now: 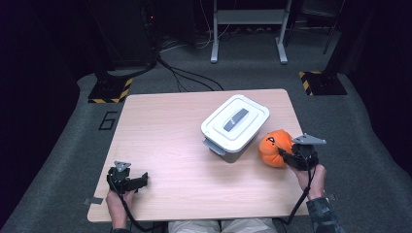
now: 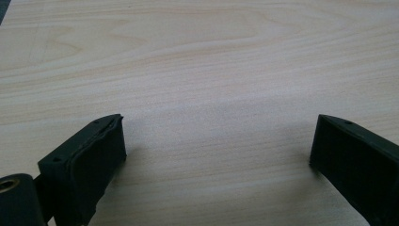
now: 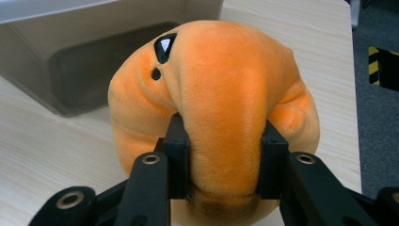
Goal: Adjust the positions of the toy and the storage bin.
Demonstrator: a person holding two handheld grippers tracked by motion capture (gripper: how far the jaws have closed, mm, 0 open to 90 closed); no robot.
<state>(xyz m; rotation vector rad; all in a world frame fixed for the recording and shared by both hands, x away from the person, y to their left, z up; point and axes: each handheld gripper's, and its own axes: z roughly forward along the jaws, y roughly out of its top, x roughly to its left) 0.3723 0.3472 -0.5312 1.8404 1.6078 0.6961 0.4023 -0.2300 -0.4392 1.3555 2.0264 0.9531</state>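
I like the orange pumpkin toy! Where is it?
The pumpkin toy sits at the table's right side, pinched in the right gripper, beside the white lidded box.

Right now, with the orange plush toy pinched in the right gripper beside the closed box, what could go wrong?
1. The right gripper squeezes only one soft ridge of the plush toy; the fabric could slip free if lifted.
2. The toy sits close to the box, so a swing could bump it.
3. The lid is on and the left gripper rests open, far off on the table.
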